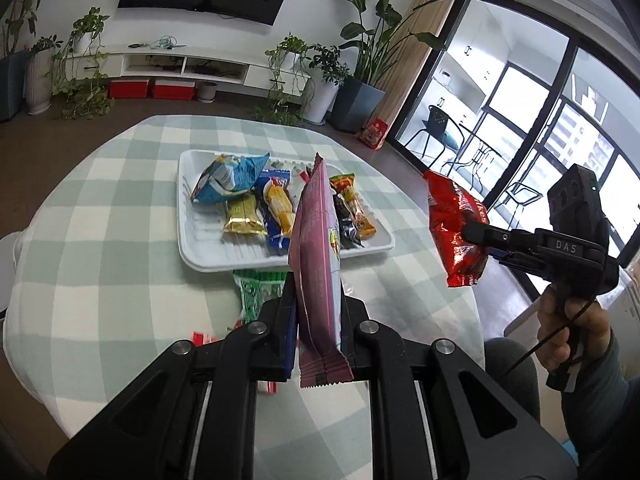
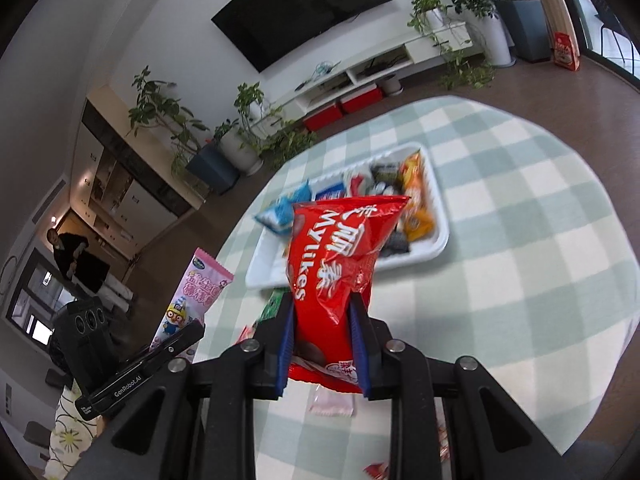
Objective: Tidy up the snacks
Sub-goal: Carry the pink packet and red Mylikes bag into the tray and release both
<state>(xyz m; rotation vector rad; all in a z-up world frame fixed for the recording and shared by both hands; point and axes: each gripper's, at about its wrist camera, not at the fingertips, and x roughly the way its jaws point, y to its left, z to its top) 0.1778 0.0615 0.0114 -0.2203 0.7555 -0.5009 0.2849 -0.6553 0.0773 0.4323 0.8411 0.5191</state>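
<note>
above the checked tablecloth [image 1: 120,240], left gripper [image 1: 318,304] clamps the pink snack packet [image 1: 316,240]; right gripper [image 2: 324,320] grips the red mylikes bag [image 2: 340,256]. step: transfer. next: lower both onto the white tray [image 1: 188,248], release.

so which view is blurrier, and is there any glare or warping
Right wrist view: the white tray and its snacks are smeared, but the red bag is sharp. Left wrist view: crisp, windows blown out. Both show fisheye bending at the edges.
</note>
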